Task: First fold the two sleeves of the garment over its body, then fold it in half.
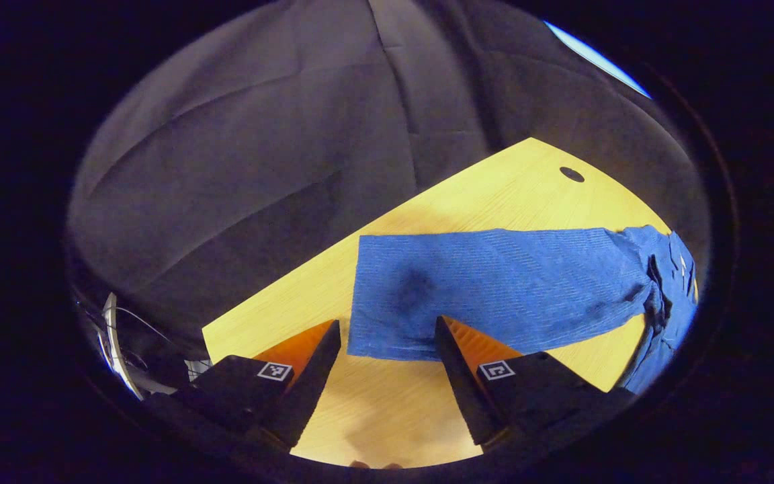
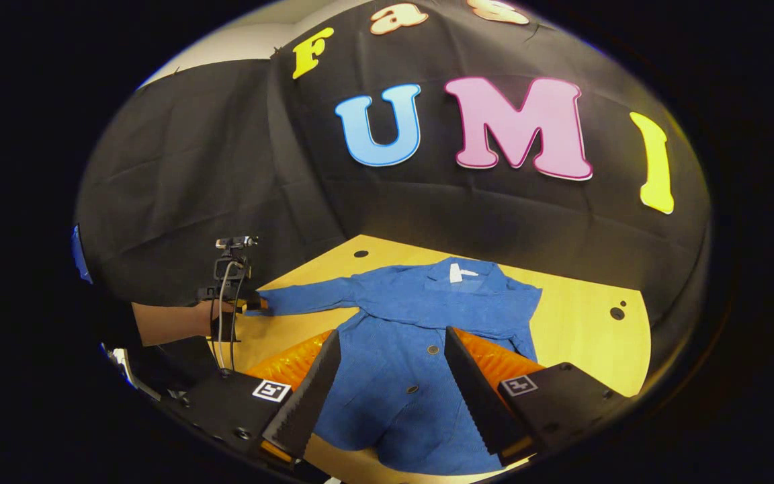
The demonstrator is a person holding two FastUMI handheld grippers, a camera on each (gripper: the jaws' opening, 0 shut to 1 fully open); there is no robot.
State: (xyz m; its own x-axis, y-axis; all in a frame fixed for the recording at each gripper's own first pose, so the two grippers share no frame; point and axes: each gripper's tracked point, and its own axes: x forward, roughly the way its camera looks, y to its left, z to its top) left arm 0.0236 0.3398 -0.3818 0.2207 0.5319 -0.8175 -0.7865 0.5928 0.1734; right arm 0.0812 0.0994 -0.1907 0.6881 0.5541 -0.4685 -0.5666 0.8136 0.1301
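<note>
The blue button-up cloth shirt (image 2: pixel 420 316) is spread flat on the yellow wooden desk (image 2: pixel 582 336). Its sleeve cuff (image 1: pixel 387 296) is seen just ahead of the left hand-held gripper (image 1: pixel 387 336), fingers apart. The right hand-held gripper (image 2: pixel 387 383) is held wide apart over the shirt's body.

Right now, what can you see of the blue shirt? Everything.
The blue shirt lies flat, front up, on the yellow wooden table. It looks like a woven, finely ribbed fabric, with a collar, a white tag at the neck and dark buttons down the closed front. One sleeve stretches straight out to the side, unfolded; the other is folded across the chest. The left gripper, jaws open, is at the stretched sleeve's cuff; contact is unclear. The right gripper hovers open over the body.
</note>
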